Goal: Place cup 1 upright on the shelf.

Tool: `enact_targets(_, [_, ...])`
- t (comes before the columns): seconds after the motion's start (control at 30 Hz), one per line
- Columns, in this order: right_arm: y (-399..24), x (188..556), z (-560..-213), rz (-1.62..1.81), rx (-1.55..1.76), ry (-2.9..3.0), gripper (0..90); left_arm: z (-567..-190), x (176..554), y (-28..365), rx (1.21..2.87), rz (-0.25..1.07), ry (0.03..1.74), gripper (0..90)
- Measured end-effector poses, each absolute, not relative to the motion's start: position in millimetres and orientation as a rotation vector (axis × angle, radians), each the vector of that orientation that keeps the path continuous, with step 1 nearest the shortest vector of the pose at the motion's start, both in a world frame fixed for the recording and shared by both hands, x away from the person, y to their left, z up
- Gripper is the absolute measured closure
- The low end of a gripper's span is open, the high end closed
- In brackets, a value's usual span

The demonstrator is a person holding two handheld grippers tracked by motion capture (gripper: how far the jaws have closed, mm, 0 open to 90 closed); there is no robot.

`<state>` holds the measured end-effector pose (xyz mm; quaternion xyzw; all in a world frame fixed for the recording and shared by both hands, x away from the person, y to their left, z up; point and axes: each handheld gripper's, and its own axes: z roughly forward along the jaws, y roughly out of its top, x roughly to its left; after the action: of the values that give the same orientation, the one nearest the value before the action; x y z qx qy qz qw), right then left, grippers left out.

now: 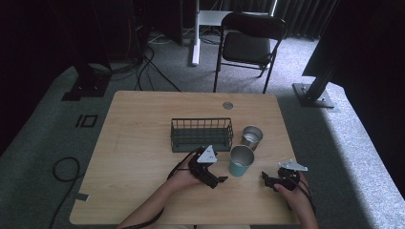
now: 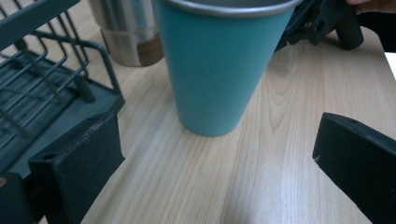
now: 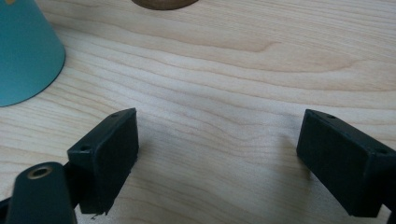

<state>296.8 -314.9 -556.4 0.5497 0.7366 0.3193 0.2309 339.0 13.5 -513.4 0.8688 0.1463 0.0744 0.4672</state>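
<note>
Two cups stand on the desk (image 1: 143, 143) just right of the wire rack (image 1: 201, 134), and neither one is in it. The teal cup (image 1: 240, 161) sits upright nearest the person, with the steel cup (image 1: 251, 137) close behind it, nearer the rack's right end.

The left tool (image 1: 220, 180) lines up on the teal cup, jaws spread wide, nothing between them. In the left gripper view that cup (image 2: 219, 65) stands dead ahead between the two black pads, near but not touching, with the rack's corner (image 2: 56, 88) at the left and the steel cup (image 2: 126, 32) behind. No contact, so the grasp has not started.

The right tool (image 1: 265, 179) lies low on the desk at the right, well apart from both cups (it looks parked). Its own view shows both jaws wide, bare wood between them, the teal cup's base (image 3: 25, 51) off at the upper left corner.

My read: this is the approach, early in the job. The rack looks empty, so if the cups are bound for it, everything is left to do: close on the teal cup, lift it, set it in the rack, then likely the same for the steel one. With the cup tapering toward its base, a grip higher up would likely hold better.
</note>
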Motion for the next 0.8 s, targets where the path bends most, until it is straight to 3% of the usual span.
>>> enact_targets(0.8, [-315,297,-556,0.878,1.512,2.026,12.6,-509,355,-20,2.104,0.188,0.333,1.8])
